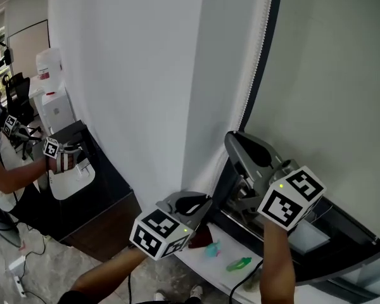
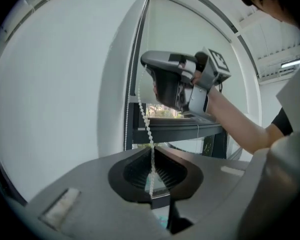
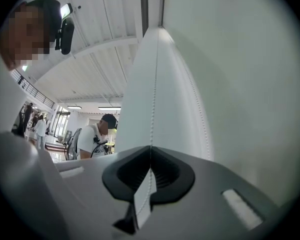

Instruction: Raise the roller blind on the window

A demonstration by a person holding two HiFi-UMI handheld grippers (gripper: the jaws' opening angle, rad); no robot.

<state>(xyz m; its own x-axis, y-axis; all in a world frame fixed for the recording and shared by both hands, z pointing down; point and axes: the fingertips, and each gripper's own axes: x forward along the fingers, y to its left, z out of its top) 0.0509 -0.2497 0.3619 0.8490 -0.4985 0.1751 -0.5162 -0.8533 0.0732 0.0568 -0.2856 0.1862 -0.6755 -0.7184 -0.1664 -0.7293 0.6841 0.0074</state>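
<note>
Two grippers raised at a covered window.
A white roller blind (image 1: 145, 75) is seen filling the upper middle, with a bead chain (image 1: 258, 49) hung along its edge toward 1 o'clock, beside the dark window frame (image 1: 270, 18). The right gripper (image 1: 239, 143) is held at 4 o'clock, just under the chain's visible end, and the left gripper (image 1: 195, 204) lower, at 6 o'clock. A green object (image 1: 239, 264) and a teal one (image 1: 213, 249) are laid on the white sill (image 1: 199, 259). Another person's arm (image 1: 12, 173) is seen at 9 o'clock.
</note>
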